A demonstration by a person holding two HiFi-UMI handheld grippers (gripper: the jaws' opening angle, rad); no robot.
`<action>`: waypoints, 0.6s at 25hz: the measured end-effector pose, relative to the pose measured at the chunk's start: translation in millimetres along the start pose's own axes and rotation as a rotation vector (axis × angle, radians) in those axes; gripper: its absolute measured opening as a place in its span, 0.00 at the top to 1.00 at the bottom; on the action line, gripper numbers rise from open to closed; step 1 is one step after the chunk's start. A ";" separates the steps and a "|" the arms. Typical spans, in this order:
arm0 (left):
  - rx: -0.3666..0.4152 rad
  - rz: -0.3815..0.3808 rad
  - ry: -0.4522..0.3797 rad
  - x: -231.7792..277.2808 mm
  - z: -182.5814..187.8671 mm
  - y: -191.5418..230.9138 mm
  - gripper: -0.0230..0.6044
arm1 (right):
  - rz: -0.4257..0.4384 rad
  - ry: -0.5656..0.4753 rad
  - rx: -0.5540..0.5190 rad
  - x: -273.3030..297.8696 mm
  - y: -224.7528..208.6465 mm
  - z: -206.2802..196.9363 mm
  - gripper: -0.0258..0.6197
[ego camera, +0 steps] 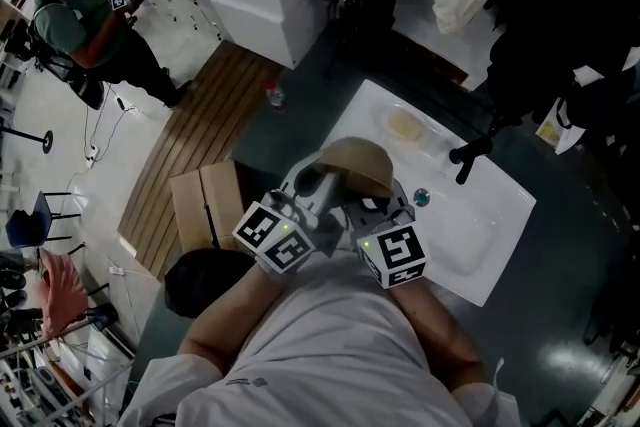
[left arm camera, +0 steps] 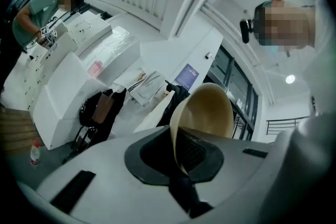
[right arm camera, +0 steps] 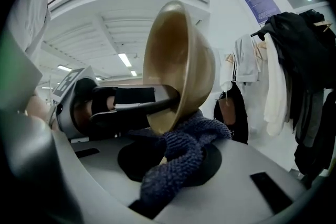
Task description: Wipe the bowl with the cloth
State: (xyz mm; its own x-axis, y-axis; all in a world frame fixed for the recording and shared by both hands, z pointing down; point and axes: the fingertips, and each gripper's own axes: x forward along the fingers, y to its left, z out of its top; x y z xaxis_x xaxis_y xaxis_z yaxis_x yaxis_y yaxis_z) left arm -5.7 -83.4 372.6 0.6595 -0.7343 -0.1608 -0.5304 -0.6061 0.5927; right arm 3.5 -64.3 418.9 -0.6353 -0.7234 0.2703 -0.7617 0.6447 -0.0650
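Note:
A tan bowl (ego camera: pixel 357 165) is held tipped on its side above the white sink (ego camera: pixel 500 225). My left gripper (ego camera: pixel 312 187) is shut on the bowl's rim; in the left gripper view the rim of the bowl (left arm camera: pixel 207 110) runs down between the jaws of that gripper (left arm camera: pixel 179 168). My right gripper (ego camera: pixel 378 205) is shut on a dark blue knitted cloth (right arm camera: pixel 181 157). The cloth presses against the lower outside edge of the bowl (right arm camera: pixel 178 65). The right gripper view also shows the left gripper (right arm camera: pixel 123 105) clamped across the rim. The cloth is hidden in the head view.
A black tap (ego camera: pixel 475 153) and a dish with a yellowish bar (ego camera: pixel 405 127) stand at the sink's back. A cardboard box (ego camera: pixel 205 205), a black bag (ego camera: pixel 205 280) and a bottle (ego camera: pixel 274 95) lie on the floor to the left. A person (ego camera: pixel 80 25) stands far left.

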 end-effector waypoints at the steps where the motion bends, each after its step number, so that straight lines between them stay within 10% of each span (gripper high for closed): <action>1: 0.003 0.002 0.000 -0.2 -0.2 0.2 0.92 | 0.000 0.001 0.002 0.0 0.1 -0.3 0.87; 15: 0.080 0.082 -0.002 -3.2 4.9 15.8 0.92 | -0.083 -0.014 0.007 -11.8 -21.1 0.5 0.87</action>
State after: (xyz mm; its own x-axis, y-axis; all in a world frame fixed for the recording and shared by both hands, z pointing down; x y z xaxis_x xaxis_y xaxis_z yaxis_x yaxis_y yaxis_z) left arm -18.8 -92.1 378.6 0.6112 -0.7830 -0.1155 -0.6235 -0.5662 0.5392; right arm 27.0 -69.5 416.6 -0.5716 -0.7779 0.2612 -0.8128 0.5805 -0.0499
